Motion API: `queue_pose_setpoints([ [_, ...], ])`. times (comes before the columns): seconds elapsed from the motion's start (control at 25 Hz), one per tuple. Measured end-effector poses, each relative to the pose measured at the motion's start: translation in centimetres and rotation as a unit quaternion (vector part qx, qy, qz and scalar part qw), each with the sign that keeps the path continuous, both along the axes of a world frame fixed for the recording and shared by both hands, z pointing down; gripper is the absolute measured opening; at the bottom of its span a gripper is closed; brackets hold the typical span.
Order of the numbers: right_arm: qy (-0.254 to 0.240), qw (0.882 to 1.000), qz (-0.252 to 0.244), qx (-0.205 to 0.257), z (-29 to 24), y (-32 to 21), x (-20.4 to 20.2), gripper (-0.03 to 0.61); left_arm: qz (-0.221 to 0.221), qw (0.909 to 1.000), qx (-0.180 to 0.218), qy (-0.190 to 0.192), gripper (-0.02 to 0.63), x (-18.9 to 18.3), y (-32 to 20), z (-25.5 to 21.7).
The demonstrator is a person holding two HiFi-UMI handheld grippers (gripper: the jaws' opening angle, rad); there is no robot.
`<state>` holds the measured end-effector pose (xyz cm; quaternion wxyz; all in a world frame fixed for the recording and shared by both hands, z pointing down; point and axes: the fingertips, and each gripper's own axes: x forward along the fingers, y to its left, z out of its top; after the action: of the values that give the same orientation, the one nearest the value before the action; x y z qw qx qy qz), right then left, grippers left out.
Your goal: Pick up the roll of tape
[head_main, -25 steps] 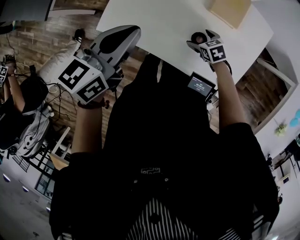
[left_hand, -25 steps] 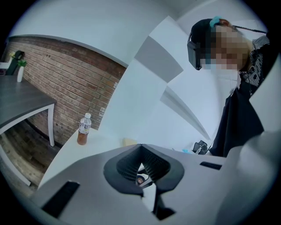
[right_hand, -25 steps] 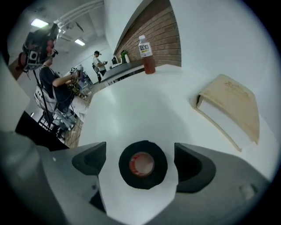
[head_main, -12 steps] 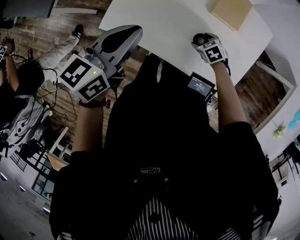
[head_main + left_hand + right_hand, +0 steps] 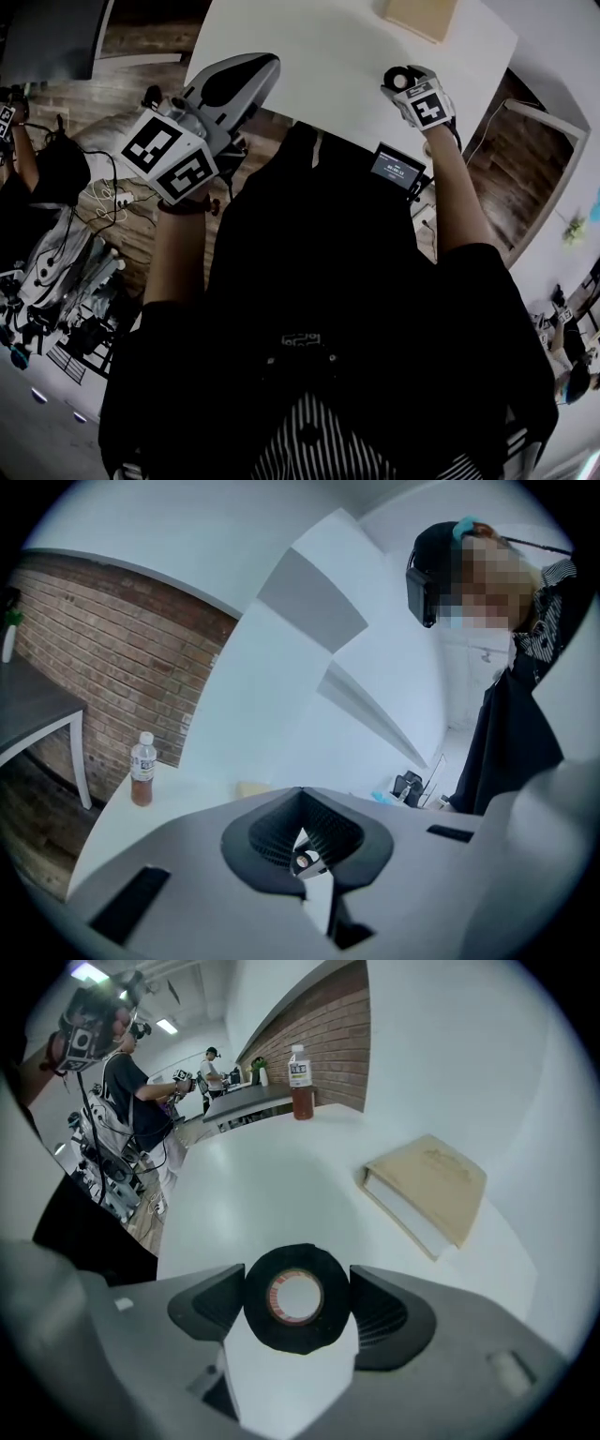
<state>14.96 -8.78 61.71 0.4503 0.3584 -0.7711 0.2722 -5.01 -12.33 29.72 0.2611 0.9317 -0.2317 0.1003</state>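
Head view: the left claw (image 5: pixel 255 71) hangs at upper left across the bench's (image 5: pixel 328 56) near-left edge. The right claw (image 5: pixel 405 82) sits at upper right just inside the near edge, with a book (image 5: pixel 419 17) at the top edge. Left gripper view: its jaws are together and empty, with bare bench ahead. Right gripper view: the jaws, just now closing, clamp the tape (image 5: pixel 295 1297) at lower centre, with open bench beyond and the book well apart to the right.

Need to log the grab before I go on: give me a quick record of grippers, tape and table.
right gripper: jaws have just been closing; pads now press the tape's sides
tape: black roll, over the table; lifted or not, cannot tell
left gripper: shut, empty
table: white; book and bottle beyond the tape
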Motion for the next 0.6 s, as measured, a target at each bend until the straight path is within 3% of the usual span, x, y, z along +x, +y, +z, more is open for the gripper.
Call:
queue_pose_setpoints([
  [0.24, -0.001, 0.996, 0.091, 0.012, -1.4, 2.5, 5.2, 0.345, 0.074, 0.9970, 0.015, 0.015, 0.006, 3.5, -1.1, -0.6],
  [0.4, -0.027, 0.988, 0.148, 0.038, -5.1, 5.8, 8.3, 0.345, 0.123, 0.9918, 0.029, 0.021, 0.006, 7.3, 0.8, -1.6],
  [0.6, -0.050, 0.984, 0.150, 0.087, -12.0, 8.8, 8.0, 0.345, 0.166, 0.9851, 0.036, 0.026, 0.006, 10.8, 4.1, -2.5],
])
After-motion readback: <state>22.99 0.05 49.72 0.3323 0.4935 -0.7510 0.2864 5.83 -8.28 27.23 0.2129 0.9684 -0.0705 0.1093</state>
